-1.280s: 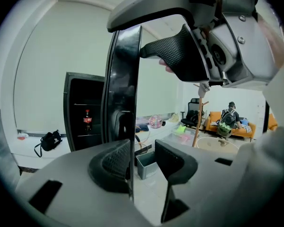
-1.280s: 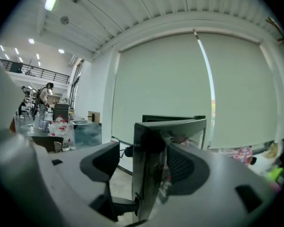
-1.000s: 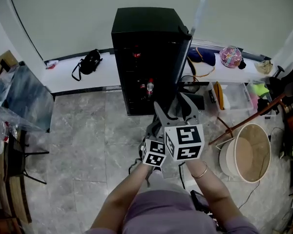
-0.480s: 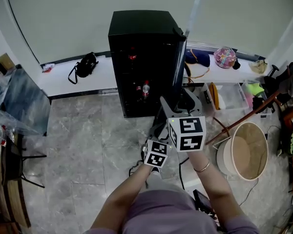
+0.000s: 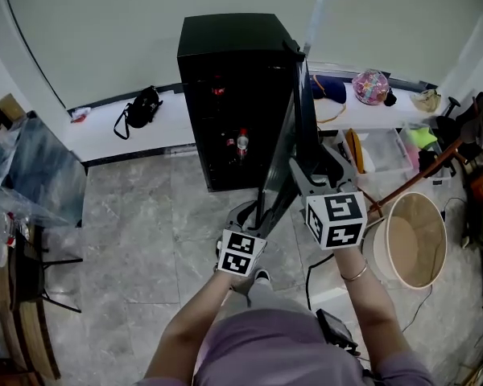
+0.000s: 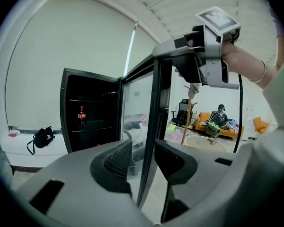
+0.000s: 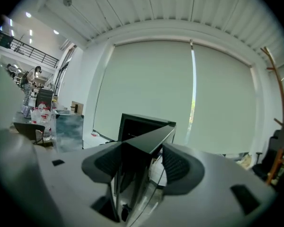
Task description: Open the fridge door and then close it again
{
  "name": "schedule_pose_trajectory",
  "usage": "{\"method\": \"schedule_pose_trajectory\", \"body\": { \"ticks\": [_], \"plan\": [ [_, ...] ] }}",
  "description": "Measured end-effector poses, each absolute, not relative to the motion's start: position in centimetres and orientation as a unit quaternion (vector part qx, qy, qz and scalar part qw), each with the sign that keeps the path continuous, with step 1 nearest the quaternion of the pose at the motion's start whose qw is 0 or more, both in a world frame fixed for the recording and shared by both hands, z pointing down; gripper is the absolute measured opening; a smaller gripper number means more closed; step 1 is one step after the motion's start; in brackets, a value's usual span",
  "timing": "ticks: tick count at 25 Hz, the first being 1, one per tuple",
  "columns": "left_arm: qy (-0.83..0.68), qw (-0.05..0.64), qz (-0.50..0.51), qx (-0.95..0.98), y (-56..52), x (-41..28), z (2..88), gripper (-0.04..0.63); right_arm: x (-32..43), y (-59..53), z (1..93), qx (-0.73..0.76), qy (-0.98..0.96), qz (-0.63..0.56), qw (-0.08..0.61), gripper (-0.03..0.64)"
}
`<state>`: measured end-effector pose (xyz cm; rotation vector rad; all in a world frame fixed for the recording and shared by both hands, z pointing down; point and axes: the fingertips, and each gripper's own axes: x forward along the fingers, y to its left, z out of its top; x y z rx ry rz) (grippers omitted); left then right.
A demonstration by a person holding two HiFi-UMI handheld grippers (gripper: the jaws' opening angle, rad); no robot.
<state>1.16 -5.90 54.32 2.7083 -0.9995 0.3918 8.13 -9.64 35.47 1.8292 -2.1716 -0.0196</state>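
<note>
Fridge door (image 5: 283, 147) farther left, right gripper (image 5: 318, 163) jaws just closing around its edge.

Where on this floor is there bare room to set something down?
Bare: the tiles between fridge and left table, and the white ledge between black bag and fridge. Crowded: right of the open door, with clear bin and round basket.

Your fridge (image 5: 229, 34) is a small black upright box standing on the floor, its back to the wall. Its dark-framed glass door (image 5: 283, 151), hinged on the right, stands swung well out towards you, angled slightly left, baring the dark, shelved inside.
</note>
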Motion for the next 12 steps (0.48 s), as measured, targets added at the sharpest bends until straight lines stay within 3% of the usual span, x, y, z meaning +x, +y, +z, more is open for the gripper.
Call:
{"method": "schedule_pose_trajectory", "body": {
  "ticks": [12],
  "plan": [
    [-0.341,0.098,0.114,0.928,-9.9,0.8,51.4,0.124,11.9,-8.0,35.5,0.658,-0.741,-0.003,0.135,0.242]
  ]
}}
